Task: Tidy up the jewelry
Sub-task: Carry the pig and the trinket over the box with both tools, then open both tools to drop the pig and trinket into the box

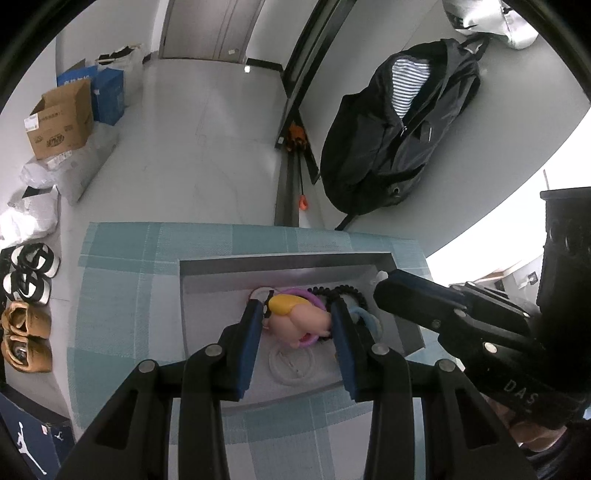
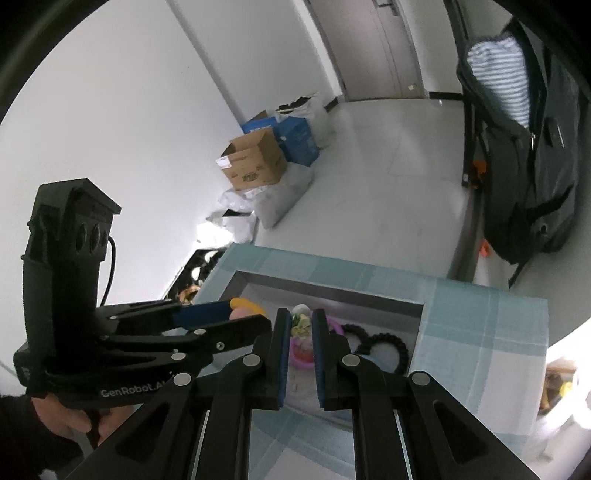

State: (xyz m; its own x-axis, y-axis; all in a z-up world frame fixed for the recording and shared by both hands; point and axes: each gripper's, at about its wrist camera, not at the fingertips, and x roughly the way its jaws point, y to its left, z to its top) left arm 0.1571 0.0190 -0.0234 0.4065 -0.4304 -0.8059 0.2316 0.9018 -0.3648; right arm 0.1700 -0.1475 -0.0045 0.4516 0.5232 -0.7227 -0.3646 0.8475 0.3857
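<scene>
Inside the grey tray [image 1: 207,295], left hand-held gripper [image 1: 297,319] clamped on pink-and-yellow toy [image 1: 299,321], right hand-held gripper [image 2: 300,328] on small trinket [image 2: 300,323].

Both views are lit by even, cool daylight with soft shadows. A blown-out white patch [image 1: 491,236] glares at the right edge of the left view — its detail lost. Fisheye bending curves the door [image 1: 212,29] and walls, black vignette rings the corners, and the backpack [image 2: 524,155] looks slightly soft.
</scene>
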